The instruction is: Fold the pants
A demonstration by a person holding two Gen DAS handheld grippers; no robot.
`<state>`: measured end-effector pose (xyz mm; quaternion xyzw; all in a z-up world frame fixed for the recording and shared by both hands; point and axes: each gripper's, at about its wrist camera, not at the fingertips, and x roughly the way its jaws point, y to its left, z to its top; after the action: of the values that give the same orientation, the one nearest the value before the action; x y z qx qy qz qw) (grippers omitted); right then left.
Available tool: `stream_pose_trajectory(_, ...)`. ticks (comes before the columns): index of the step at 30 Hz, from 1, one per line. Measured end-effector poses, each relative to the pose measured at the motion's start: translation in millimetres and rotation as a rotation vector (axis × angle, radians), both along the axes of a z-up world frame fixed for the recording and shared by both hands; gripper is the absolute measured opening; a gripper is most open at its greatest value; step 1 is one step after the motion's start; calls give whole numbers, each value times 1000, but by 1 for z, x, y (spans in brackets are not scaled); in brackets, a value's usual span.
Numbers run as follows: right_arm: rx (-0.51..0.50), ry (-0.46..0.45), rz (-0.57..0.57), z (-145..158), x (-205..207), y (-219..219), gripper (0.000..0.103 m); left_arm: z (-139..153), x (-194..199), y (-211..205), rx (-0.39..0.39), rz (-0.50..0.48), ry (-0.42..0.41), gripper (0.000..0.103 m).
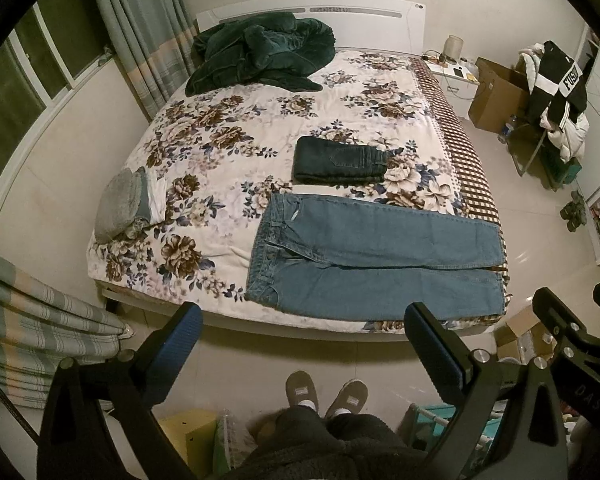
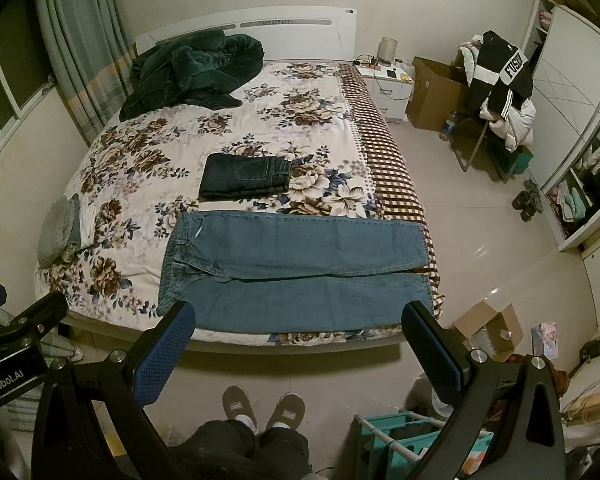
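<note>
Light blue jeans (image 1: 364, 256) lie flat along the near edge of the floral bed (image 1: 228, 148), waistband to the left and both legs stretched to the right. In the right wrist view the same light blue jeans (image 2: 300, 268) reach the checked border of the bed (image 2: 392, 176). A folded pair of dark jeans (image 1: 340, 160) (image 2: 246, 176) rests just beyond them. My left gripper (image 1: 304, 320) hangs open above the floor in front of the bed, holding nothing. My right gripper (image 2: 300, 320) is open too, short of the jeans' near edge.
A dark green blanket (image 1: 260, 52) is heaped by the headboard. A grey folded pile (image 1: 124, 204) sits at the bed's left edge. The person's slippered feet (image 1: 326, 394) stand before the bed. Cardboard boxes (image 2: 488, 328), a teal rack (image 2: 412, 440) and a clothes-laden chair (image 2: 500, 92) crowd the right.
</note>
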<state>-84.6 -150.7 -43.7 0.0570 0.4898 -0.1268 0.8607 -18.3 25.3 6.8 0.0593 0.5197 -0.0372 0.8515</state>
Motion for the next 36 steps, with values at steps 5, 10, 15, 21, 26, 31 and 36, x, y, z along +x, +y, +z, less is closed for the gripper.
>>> stream_pose_trajectory(5, -1, 1, 1, 0, 1, -1, 103, 0, 2, -2, 0, 0, 1, 103)
stream_pose_trajectory(10, 0, 2, 0, 0, 1, -1, 103, 0, 2, -3, 0, 0, 2, 103)
stream_pose_trajectory(15, 0, 4, 0, 0, 1, -1, 103, 0, 0, -1, 1, 0, 3, 103)
stream_pose_trajectory(21, -1, 6, 0, 0, 1, 1, 103, 0, 0, -1, 4, -2, 3, 103)
stream_pose_trajectory(26, 2, 10, 1, -4, -1, 1, 103, -1, 1, -3, 2, 0, 4, 103)
stream_pose_trajectory(31, 17, 26, 0, -26, -2, -11, 103, -1, 1, 0, 0, 6, 8, 103)
stream_pose_trajectory(36, 28, 42, -12, -45, 8, -28, 103, -13, 13, 7, 17, 65, -27, 103)
